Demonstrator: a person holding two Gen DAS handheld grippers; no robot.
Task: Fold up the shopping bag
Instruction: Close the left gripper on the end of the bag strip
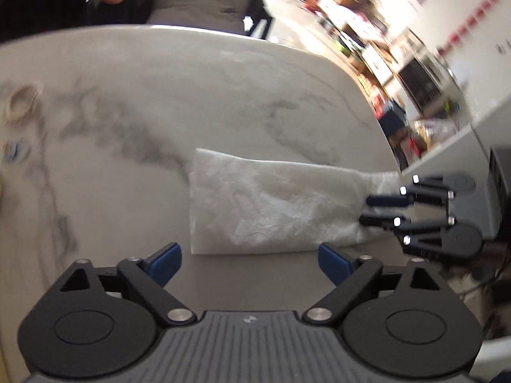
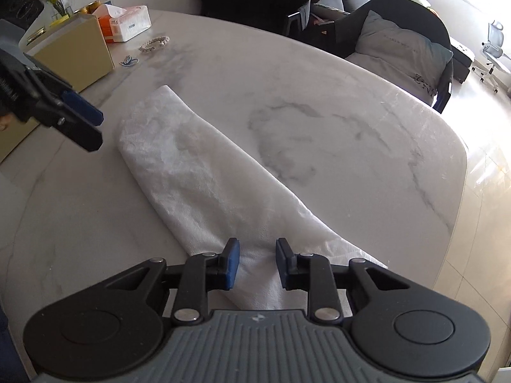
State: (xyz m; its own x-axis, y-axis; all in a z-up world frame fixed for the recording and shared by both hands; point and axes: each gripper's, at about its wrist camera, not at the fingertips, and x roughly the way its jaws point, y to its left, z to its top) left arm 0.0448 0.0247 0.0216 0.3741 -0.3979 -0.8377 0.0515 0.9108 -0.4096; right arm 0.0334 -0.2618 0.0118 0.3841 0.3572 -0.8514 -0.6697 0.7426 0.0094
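Marble worktop, with white shopping bag lying flat as a long folded strip. Right gripper narrowed around the strip's near end, pads astride the plastic, clamping unclear. Left gripper wide, empty, beside the far end.

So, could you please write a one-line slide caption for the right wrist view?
Right gripper straddles the near end of a white shopping bag folded into a strip on the marble table; left gripper hovers beside its far end.

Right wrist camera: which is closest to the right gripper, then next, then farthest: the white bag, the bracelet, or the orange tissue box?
1. White bag: its near end lies between the right gripper's fingers.
2. Bracelet: far across the table, up left.
3. Orange tissue box: just behind the bracelet, farthest.
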